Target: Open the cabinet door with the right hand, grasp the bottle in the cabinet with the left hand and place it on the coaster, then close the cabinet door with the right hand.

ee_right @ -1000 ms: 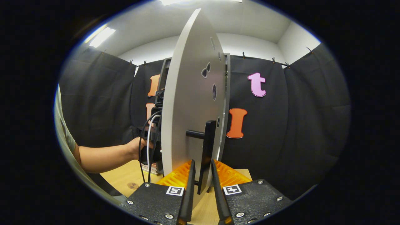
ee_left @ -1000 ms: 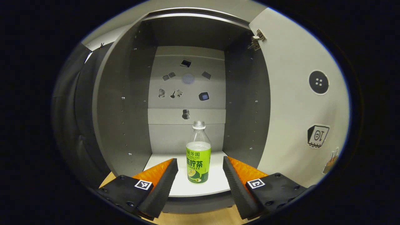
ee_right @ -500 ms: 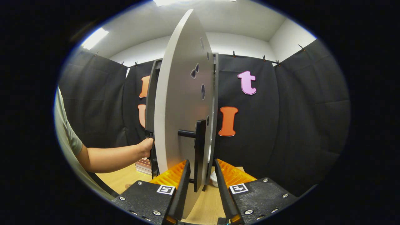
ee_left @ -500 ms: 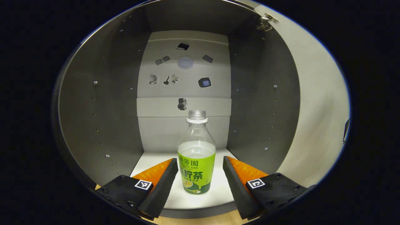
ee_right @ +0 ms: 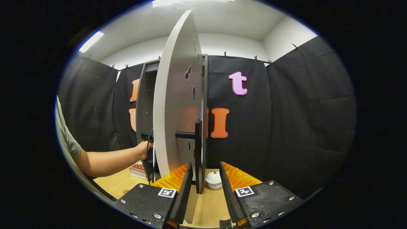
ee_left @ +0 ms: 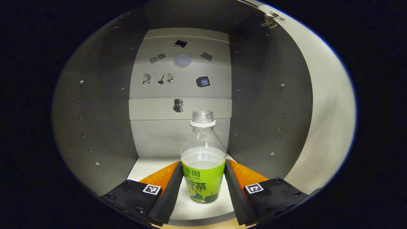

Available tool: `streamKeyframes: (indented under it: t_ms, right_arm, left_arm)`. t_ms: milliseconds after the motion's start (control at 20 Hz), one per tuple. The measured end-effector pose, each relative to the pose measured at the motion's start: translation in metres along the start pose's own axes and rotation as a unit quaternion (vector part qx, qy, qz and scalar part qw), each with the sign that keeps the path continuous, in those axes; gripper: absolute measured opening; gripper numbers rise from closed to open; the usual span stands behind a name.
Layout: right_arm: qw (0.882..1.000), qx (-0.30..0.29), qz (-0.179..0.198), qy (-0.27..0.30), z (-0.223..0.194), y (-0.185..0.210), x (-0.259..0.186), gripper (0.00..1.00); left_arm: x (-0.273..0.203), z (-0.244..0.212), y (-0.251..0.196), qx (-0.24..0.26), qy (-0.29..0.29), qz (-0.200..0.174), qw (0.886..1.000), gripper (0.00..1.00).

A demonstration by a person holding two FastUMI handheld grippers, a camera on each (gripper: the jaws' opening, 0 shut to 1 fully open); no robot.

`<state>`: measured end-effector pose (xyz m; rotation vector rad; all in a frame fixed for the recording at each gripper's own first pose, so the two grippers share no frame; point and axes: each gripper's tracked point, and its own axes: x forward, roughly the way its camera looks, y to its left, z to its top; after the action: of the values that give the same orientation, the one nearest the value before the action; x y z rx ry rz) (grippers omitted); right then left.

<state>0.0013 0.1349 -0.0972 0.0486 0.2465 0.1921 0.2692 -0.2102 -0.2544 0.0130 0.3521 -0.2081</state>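
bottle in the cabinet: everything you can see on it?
The bottle is clear plastic with a green label round its lower body, a white neck ring and no cap. It is partly filled with pale liquid and stands upright on the cabinet floor. The left hand-held gripper brackets its label; finger contact is unclear.

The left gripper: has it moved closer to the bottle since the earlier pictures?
Yes. The left gripper has gone forward into the cabinet: the bottle now stands between its fingers, and the cabinet's side walls loom larger around it.
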Motion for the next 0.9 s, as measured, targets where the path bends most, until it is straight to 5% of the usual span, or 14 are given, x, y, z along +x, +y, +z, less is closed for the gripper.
streamKeyframes:
  t_ms: [150,200,350,400,450,900]
  right_arm:
    - [1.0,0.008,0.02,-0.003,0.001,0.003,0.003,0.58]
    - [1.0,0.006,0.024,-0.005,0.002,0.001,0.004,0.48]
    - [0.999,0.01,0.041,-0.007,0.003,-0.001,0.01,0.58]
    - [0.999,0.014,0.048,-0.007,0.003,0.001,0.011,0.48]
    - [0.998,0.016,0.056,-0.007,0.003,0.001,0.01,0.58]
    - [0.992,0.033,0.125,-0.004,-0.005,0.011,0.015,0.53]
  left_arm:
    - [-0.018,0.0,0.006,-0.003,-0.006,0.007,1.0,0.79]
    - [-0.026,0.001,0.008,-0.002,-0.009,0.009,1.0,0.79]
    - [-0.05,-0.002,0.017,-0.003,-0.013,0.02,1.0,0.81]
    - [-0.058,-0.004,0.02,-0.003,-0.014,0.024,1.0,0.79]
    - [-0.067,-0.005,0.025,-0.001,-0.017,0.03,0.999,0.79]
    - [-0.157,-0.019,0.077,0.0,-0.034,0.101,0.994,0.79]
